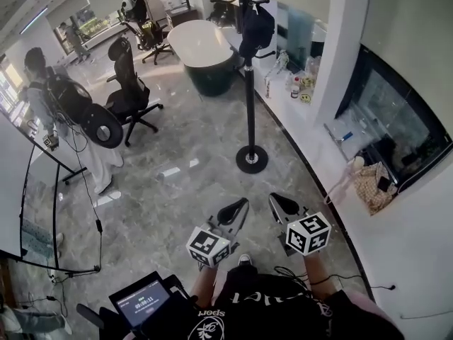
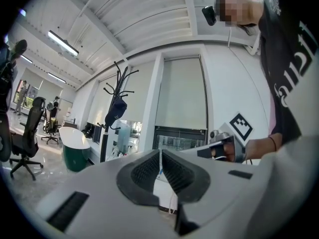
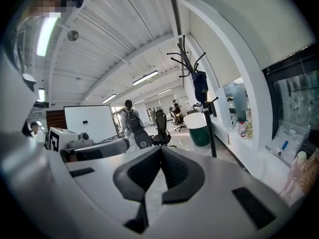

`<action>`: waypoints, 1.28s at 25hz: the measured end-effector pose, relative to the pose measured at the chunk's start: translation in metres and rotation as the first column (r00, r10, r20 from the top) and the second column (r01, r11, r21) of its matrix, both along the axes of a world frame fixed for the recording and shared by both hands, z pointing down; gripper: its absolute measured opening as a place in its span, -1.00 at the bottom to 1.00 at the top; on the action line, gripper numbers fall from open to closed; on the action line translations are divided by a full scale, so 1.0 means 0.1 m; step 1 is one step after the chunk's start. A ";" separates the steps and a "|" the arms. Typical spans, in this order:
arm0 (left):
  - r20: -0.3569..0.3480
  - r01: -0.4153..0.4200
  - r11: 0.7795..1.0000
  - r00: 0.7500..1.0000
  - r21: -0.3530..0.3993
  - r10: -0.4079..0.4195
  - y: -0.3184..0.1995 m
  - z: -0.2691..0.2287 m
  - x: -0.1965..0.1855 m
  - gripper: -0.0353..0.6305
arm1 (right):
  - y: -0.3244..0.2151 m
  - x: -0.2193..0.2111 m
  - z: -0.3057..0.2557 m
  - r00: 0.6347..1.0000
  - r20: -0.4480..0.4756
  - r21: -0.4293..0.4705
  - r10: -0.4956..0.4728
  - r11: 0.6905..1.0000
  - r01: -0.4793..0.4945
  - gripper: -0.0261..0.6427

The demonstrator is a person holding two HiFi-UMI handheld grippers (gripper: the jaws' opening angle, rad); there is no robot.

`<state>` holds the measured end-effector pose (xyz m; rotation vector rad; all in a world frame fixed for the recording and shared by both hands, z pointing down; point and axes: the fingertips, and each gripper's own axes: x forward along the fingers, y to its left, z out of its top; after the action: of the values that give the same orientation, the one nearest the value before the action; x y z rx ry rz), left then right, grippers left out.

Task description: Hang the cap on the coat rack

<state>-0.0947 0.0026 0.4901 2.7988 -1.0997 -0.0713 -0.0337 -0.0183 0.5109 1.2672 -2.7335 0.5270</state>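
Note:
A dark cap (image 1: 257, 28) hangs on an upper hook of the black coat rack (image 1: 249, 98), which stands on a round base on the marble floor ahead of me. The left gripper view shows the cap (image 2: 115, 112) on the rack (image 2: 104, 143), far off to the left. From the right gripper the cap (image 3: 200, 86) and the rack (image 3: 211, 131) appear up and to the right. My left gripper (image 1: 241, 205) and right gripper (image 1: 277, 200) are side by side close to my body, well short of the rack. Both are shut and hold nothing: left tips (image 2: 160, 152) and right tips (image 3: 160, 149) meet.
A white oval table on a green base (image 1: 205, 52) stands behind the rack. A black office chair (image 1: 131, 94) and a person with a backpack (image 1: 64, 98) are at the left. A ledge with bottles (image 1: 297, 85) and a woven bag (image 1: 371, 184) run along the right wall.

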 end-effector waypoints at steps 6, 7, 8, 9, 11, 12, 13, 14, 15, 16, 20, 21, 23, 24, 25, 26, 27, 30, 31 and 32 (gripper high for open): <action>-0.002 0.011 1.000 1.000 -0.010 -0.011 0.23 0.01 0.47 -0.88 | 0.30 0.39 0.03 1.000 -0.001 -0.012 -0.028 1.000 0.028 -0.87; -0.002 0.013 1.000 1.000 -0.011 -0.013 0.27 0.01 0.54 -0.88 | 0.34 0.47 0.04 1.000 0.000 -0.013 -0.030 0.999 0.030 -0.87; -0.003 0.014 1.000 1.000 -0.012 -0.014 0.32 0.02 0.61 -0.88 | 0.39 0.54 0.05 1.000 0.000 -0.012 -0.031 0.999 0.031 -0.87; -0.004 0.016 1.000 1.000 -0.012 -0.016 0.36 0.03 0.67 -0.88 | 0.43 0.60 0.05 0.999 0.000 -0.012 -0.032 0.999 0.032 -0.87; -0.004 0.022 1.000 1.000 -0.015 -0.022 0.46 0.05 0.78 -0.88 | 0.52 0.71 0.08 0.999 -0.003 -0.014 -0.038 0.999 0.038 -0.87; -0.004 0.025 1.000 1.000 -0.018 -0.025 0.52 0.06 0.83 -0.88 | 0.57 0.76 0.09 0.999 -0.005 -0.015 -0.042 0.999 0.042 -0.87; -0.003 0.028 0.999 1.000 -0.022 -0.028 0.57 0.08 0.87 -0.88 | 0.62 0.80 0.11 0.999 -0.007 -0.017 -0.046 0.999 0.046 -0.87; -0.002 0.029 0.999 1.000 -0.026 -0.029 0.62 0.09 0.92 -0.88 | 0.67 0.84 0.12 0.999 -0.009 -0.020 -0.050 0.999 0.050 -0.87; 0.000 0.029 0.999 1.000 -0.030 -0.029 0.67 0.11 0.96 -0.88 | 0.71 0.89 0.13 0.999 -0.010 -0.024 -0.053 0.998 0.052 -0.87; 0.002 0.028 0.999 1.000 -0.034 -0.028 0.72 0.11 1.01 -0.88 | 0.76 0.92 0.14 0.998 -0.011 -0.027 -0.055 0.998 0.054 -0.87; 0.009 0.026 0.999 1.000 -0.040 -0.026 0.88 0.12 1.15 -0.88 | 0.89 1.04 0.17 0.998 -0.013 -0.031 -0.062 0.998 0.062 -0.87; 0.010 0.027 0.999 1.000 -0.039 -0.026 0.91 0.12 1.17 -0.88 | 0.91 1.06 0.17 0.998 -0.013 -0.029 -0.064 0.998 0.063 -0.87; 0.013 0.029 0.999 1.000 -0.038 -0.028 0.98 0.12 1.19 -0.88 | 0.98 1.08 0.17 0.998 -0.012 -0.026 -0.066 0.998 0.065 -0.87; 0.015 0.030 0.999 0.999 -0.038 -0.030 1.01 0.13 1.19 -0.88 | 1.01 1.08 0.17 0.998 -0.013 -0.025 -0.067 0.997 0.066 -0.87; 0.016 0.031 0.999 0.999 -0.038 -0.031 1.03 0.13 1.19 -0.88 | 1.04 1.09 0.17 0.998 -0.014 -0.025 -0.067 0.997 0.067 -0.87; 0.016 0.032 0.999 0.999 -0.038 -0.032 1.06 0.13 1.19 -0.88 | 1.06 1.09 0.18 0.998 -0.015 -0.026 -0.068 0.997 0.068 -0.87; 0.017 0.033 0.999 0.999 -0.037 -0.032 1.08 0.13 1.20 -0.88 | 1.09 1.09 0.18 0.997 -0.017 -0.027 -0.070 0.997 0.069 -0.87; 0.020 0.032 0.999 0.999 -0.032 -0.031 1.10 0.12 1.21 -0.88 | 1.12 1.11 0.19 0.997 -0.018 -0.027 -0.070 0.997 0.070 -0.87; 0.021 0.031 0.999 0.999 -0.029 -0.031 1.10 0.11 1.21 -0.88 | 1.12 1.11 0.18 0.997 -0.018 -0.026 -0.070 0.997 0.069 -0.87; 0.025 0.031 0.999 0.999 -0.026 -0.031 1.10 0.11 1.22 -0.88 | 1.12 1.11 0.18 0.997 -0.018 -0.024 -0.070 0.997 0.069 -0.87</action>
<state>0.0268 0.1130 0.5006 2.7674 -1.1410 -0.0257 0.0776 0.0934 0.5289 1.1614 -2.7358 0.5365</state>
